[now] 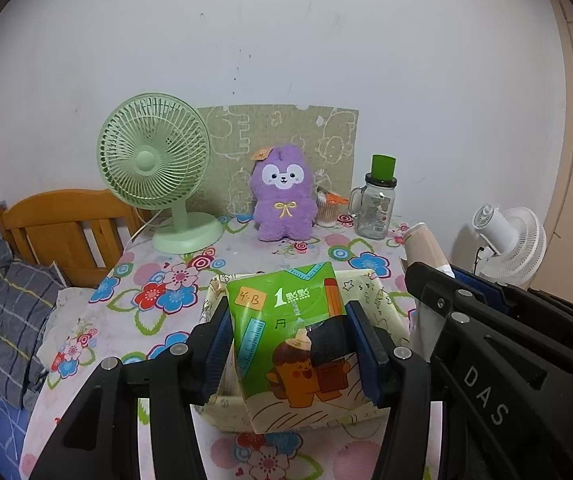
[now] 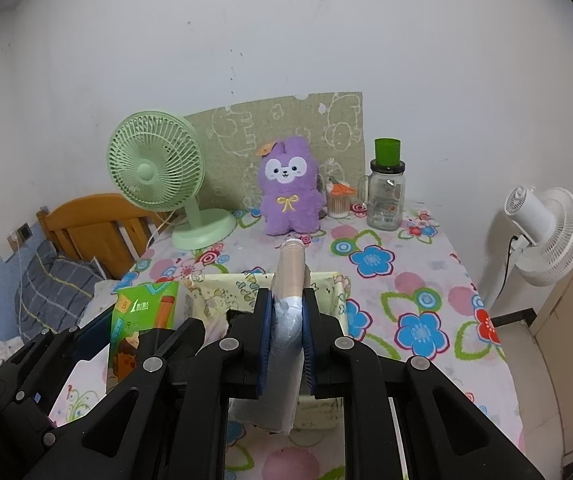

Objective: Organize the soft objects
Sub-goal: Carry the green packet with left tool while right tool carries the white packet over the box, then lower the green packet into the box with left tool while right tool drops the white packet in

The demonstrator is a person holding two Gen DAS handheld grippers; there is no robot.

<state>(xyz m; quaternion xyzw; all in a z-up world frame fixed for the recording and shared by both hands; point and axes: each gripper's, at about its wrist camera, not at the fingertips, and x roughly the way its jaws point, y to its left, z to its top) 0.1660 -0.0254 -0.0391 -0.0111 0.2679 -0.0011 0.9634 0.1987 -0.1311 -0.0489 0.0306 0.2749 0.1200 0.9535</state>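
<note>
The left gripper (image 1: pixel 291 346) has its blue pads pressed against both sides of a green tissue pack (image 1: pixel 290 336), holding it upright above the cream fabric basket (image 1: pixel 386 312) on the flower-print tablecloth (image 1: pixel 174 292); the pack's lower end hangs over the basket's near wall, and whether it touches the basket cannot be told; the right gripper (image 2: pixel 288 330) is clamped on a sleeve of beige paper cups (image 2: pixel 291 268) in clear plastic wrap, the sleeve pointing toward 12 o'clock over the same basket (image 2: pixel 338 280); in the right wrist view the tissue pack (image 2: pixel 142 320) stands at 9 o'clock of the cups, just beside them; in the left wrist view the cup sleeve (image 1: pixel 426 248) sits at 2 o'clock of the pack; farther off at 12 o'clock a purple plush toy (image 1: pixel 282 196) sits upright against a patterned board (image 1: pixel 326 136); a green desk fan (image 1: pixel 154 164) stands at its 9 o'clock, a cotton-swab jar (image 1: pixel 326 210) and a glass mug jar with a green lid (image 1: pixel 376 200) at its 3 o'clock; a white floor fan (image 2: pixel 542 232) stands off the table at 3 o'clock.
</note>
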